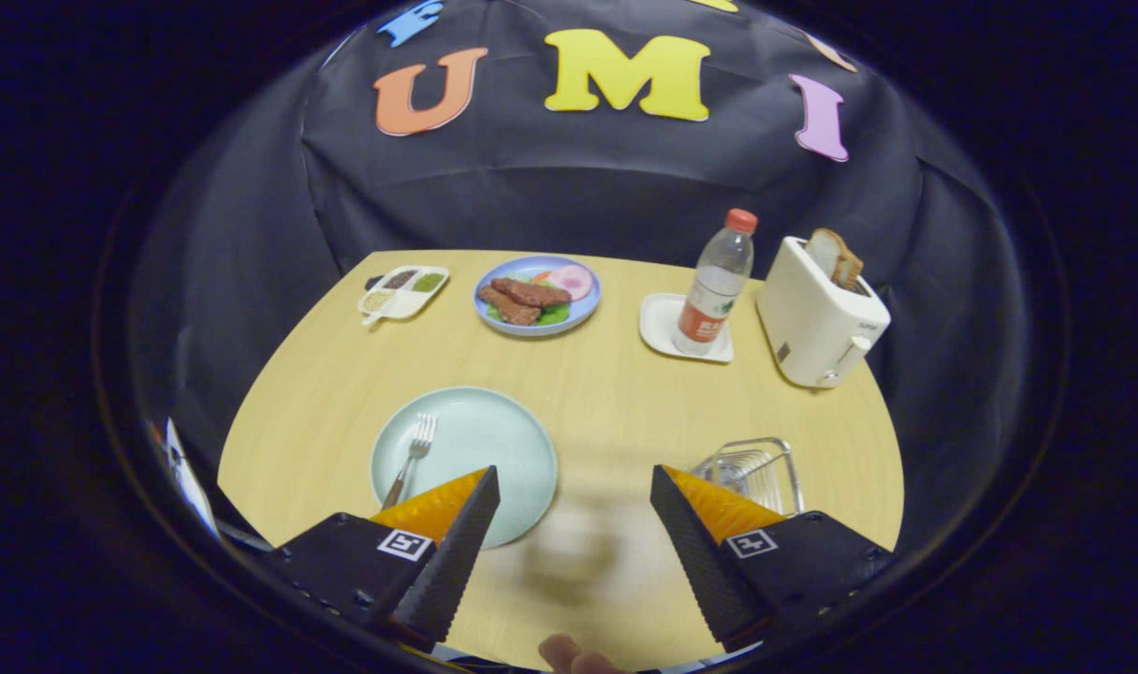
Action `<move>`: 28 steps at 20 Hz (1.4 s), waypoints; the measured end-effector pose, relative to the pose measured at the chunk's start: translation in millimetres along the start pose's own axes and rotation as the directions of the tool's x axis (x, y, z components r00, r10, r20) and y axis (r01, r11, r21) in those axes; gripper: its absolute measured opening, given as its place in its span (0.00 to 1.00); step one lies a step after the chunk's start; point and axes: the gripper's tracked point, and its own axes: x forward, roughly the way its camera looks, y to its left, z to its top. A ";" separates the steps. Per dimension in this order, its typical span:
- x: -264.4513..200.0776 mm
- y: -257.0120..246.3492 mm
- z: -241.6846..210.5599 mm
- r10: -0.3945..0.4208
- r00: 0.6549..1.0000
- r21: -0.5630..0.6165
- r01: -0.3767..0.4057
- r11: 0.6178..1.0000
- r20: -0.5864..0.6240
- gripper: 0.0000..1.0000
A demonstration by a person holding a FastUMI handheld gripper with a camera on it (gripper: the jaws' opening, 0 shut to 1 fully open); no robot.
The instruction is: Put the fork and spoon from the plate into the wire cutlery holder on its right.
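A: How does the tool (575, 491) stand?
B: Released, its fingers spread wide over bare table (606, 393), nothing between them.
A: And the fork (413, 457)?
B: It lies on the pale green plate (494, 440), just ahead of the left finger. The spoon cannot be made out.
A: The wire cutlery holder (754, 473)?
B: Right of the plate, just beyond the right finger.

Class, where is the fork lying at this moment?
The fork lies on the pale green plate, just beyond one finger of the open gripper; the wire cutlery holder stands beyond the other finger.
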 end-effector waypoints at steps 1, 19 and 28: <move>3.3 14.8 -5.8 0.010 1.000 -0.012 -0.011 1.000 -0.013 0.98; 80.3 137.0 -64.5 -0.003 0.989 0.106 0.019 0.994 -0.151 0.78; 96.6 155.4 -72.4 0.004 0.981 0.098 0.015 0.995 -0.194 0.17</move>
